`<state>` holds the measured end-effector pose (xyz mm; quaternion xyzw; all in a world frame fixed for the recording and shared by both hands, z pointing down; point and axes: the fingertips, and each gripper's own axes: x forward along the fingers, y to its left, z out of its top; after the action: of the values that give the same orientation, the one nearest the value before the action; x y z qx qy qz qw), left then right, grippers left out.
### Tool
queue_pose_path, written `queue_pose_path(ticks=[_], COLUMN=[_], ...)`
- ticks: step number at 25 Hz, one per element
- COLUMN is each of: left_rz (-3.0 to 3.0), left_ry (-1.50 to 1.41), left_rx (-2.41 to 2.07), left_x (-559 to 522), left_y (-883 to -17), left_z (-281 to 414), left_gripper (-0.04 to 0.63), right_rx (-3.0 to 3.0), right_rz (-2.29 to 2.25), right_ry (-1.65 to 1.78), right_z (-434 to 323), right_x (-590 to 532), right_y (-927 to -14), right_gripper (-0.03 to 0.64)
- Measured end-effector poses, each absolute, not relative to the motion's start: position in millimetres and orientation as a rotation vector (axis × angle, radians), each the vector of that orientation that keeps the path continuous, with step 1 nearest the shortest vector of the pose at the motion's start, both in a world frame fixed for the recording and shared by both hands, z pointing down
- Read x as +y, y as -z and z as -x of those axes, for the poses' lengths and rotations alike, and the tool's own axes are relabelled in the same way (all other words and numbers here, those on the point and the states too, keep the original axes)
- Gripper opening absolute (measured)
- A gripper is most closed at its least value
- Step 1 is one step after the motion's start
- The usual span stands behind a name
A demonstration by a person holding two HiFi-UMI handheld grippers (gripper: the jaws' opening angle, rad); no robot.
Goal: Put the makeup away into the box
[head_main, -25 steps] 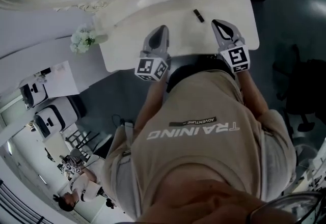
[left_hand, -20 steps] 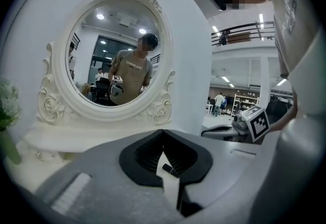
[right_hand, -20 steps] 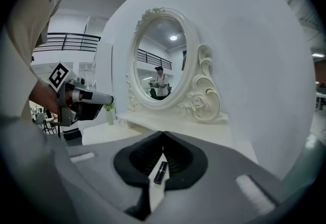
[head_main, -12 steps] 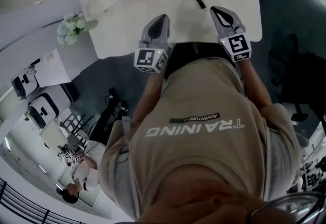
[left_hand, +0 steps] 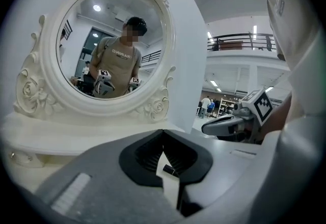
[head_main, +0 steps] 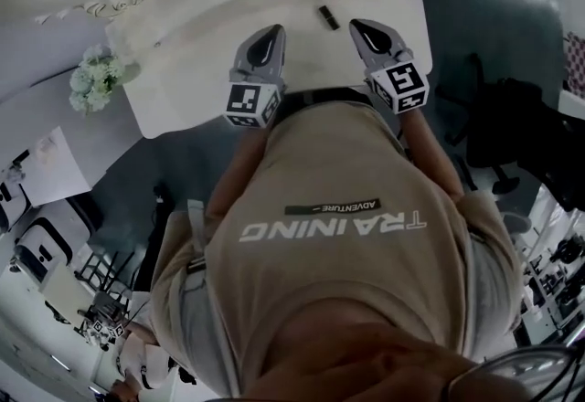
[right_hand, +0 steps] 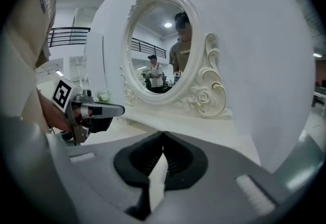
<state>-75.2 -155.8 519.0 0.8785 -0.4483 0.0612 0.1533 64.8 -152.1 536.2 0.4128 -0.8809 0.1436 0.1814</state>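
Makeup here is one small dark stick (head_main: 327, 16) lying flat on the white surface (head_main: 183, 35), near its far part. In the head view it sits between the tips of the two tools and slightly beyond them, closer to the right one and touching neither.

The left tool (head_main: 271, 29) is clenched. In the left gripper view its black pads meet at the tip with nothing caught between them, and the dark stick shows only through the slot behind the pads, out on the surface. The right tool (head_main: 357, 26) is clenched too, and the right gripper view shows its pads pressed together and empty, with bare white surface in the slot.

Both tools are held over the near edge of the surface, side by side and apart, pointing toward an oval mirror (left_hand: 112, 39) in a carved white frame. A bunch of pale flowers (head_main: 91, 80) stands off the left end of the surface.
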Motion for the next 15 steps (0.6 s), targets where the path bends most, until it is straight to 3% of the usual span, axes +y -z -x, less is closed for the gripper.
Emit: queue_pose_path(ticks=[15], left_rz=[-2.582], left_ry=[-0.234], left_rx=[-1.06], left_x=[-174.7], left_y=[-559.2], left_z=[129.7], left_gripper=[0.008], right_rx=[-2.216], right_rz=[-1.359], right_ry=[-0.698], right_z=[-48.1], right_x=[-161.1], right_y=[-582.8], right_gripper=[0.003])
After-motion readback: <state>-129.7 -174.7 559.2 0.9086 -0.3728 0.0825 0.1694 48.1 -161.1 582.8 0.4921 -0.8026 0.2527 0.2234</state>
